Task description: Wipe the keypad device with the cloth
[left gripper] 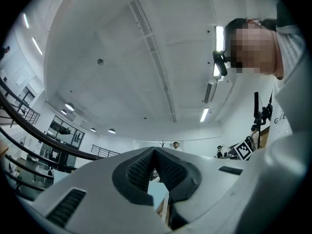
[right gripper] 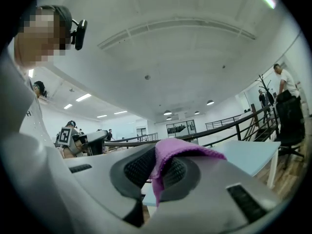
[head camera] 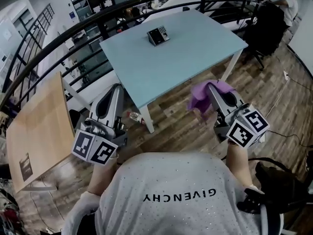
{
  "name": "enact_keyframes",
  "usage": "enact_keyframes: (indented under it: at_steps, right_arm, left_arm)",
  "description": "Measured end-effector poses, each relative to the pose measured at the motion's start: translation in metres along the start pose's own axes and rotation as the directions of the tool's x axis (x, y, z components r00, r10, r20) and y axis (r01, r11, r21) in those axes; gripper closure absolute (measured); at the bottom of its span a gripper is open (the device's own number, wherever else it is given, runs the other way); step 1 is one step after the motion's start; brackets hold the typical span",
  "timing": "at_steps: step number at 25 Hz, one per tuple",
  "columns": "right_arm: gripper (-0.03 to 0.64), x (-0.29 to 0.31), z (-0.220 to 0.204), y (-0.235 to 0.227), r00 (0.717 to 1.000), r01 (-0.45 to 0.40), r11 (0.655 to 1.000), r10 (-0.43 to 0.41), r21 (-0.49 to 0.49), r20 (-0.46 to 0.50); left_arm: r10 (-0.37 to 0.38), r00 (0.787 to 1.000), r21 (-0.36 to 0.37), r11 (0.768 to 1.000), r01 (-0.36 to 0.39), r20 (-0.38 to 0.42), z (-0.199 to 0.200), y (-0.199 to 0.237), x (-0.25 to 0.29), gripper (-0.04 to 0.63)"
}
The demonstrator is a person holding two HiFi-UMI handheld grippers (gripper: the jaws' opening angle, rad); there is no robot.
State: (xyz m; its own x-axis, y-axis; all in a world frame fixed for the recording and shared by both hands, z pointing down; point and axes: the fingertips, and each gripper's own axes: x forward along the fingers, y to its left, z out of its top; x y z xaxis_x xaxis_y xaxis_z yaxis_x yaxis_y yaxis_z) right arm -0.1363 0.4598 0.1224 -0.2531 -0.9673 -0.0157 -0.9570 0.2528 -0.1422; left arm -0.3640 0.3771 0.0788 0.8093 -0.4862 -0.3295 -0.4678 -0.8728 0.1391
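The keypad device (head camera: 158, 35), a small black box with a screen and buttons, stands near the far side of a pale blue table (head camera: 195, 48). A purple cloth (head camera: 201, 95) is pinched in my right gripper (head camera: 211, 85), which is held below the table's near edge, above the wood floor; the cloth (right gripper: 168, 155) drapes over its closed tips (right gripper: 155, 167) in the right gripper view. My left gripper (head camera: 117, 88) points toward the table's near left corner, its jaws (left gripper: 155, 155) closed with nothing in them. Both grippers are well short of the device.
A light wooden table (head camera: 39, 131) stands to the left. A black railing (head camera: 73, 33) curves behind the blue table. A black office chair (head camera: 266, 26) and a person (head camera: 288, 4) are at the far right. A plastic bottle (head camera: 136, 116) lies on the floor by a white table leg (head camera: 146, 119).
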Motion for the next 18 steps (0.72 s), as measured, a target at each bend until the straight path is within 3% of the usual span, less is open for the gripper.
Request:
enact_keyframes:
  at_steps: [4, 8, 12, 15, 18]
  right_arm:
    - [0.603, 0.061, -0.005, -0.012, 1.000, 0.023, 1.000, -0.023, 0.020, 0.007]
    - [0.603, 0.106, -0.026, -0.021, 0.998, 0.030, 1.000, -0.029, 0.003, -0.062]
    - [0.603, 0.140, -0.032, -0.033, 0.996, 0.022, 1.000, -0.022, -0.003, -0.086]
    - [0.603, 0.166, -0.035, -0.043, 0.996, 0.001, 1.000, -0.002, -0.008, -0.089]
    - [0.603, 0.197, -0.036, -0.063, 0.996, -0.016, 1.000, 0.015, -0.006, -0.088]
  left_arm:
    - [-0.033, 0.999, -0.008, 0.999, 0.033, -0.019, -0.008, 0.055, 0.030, 0.595]
    - [-0.044, 0.997, -0.062, 0.997, 0.040, -0.058, -0.035, 0.097, 0.055, 0.595]
    - [-0.072, 0.985, -0.089, 0.994, 0.059, -0.156, -0.072, 0.120, 0.077, 0.595]
    - [-0.122, 0.977, -0.105, 0.989, 0.105, -0.172, -0.086, 0.127, 0.090, 0.595]
    - [-0.115, 0.977, -0.106, 0.990, 0.097, -0.181, -0.095, 0.144, 0.108, 0.595]
